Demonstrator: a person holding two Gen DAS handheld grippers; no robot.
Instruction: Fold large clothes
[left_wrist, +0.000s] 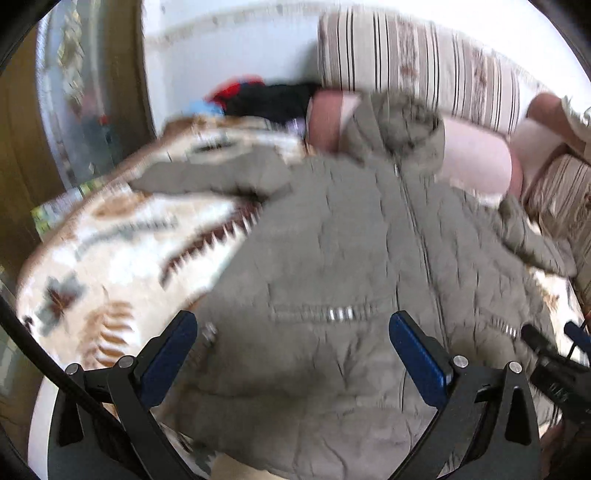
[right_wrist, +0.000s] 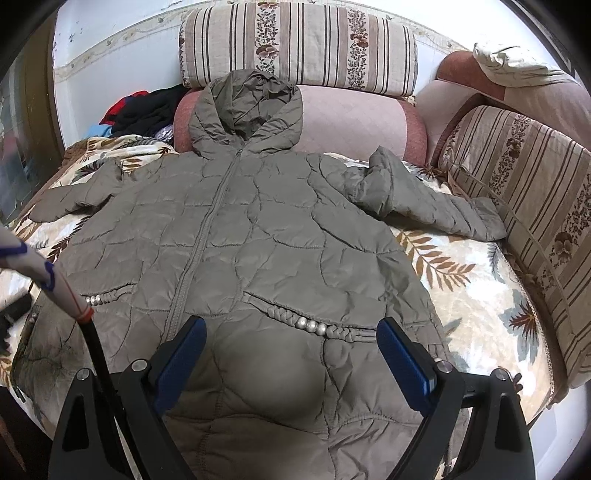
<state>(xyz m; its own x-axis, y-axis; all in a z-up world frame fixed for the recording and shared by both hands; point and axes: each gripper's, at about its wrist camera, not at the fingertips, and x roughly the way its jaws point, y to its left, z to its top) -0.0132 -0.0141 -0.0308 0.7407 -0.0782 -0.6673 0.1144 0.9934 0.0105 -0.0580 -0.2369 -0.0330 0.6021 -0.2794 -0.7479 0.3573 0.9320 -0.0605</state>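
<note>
Jacket (right_wrist: 258, 236) lies flat, zipped, face up on blanket (right_wrist: 461, 280). Left gripper (left_wrist: 293, 332) and right gripper (right_wrist: 291, 339): jaws spread, empty, above hem.

I am in a home, a living room: a sofa (right_wrist: 369, 122) with striped flowered cushions (right_wrist: 299, 44), a leaf-patterned blanket (right_wrist: 461, 280) spread over the seat, and a pile of clothes (right_wrist: 144, 110) in the corner
</note>
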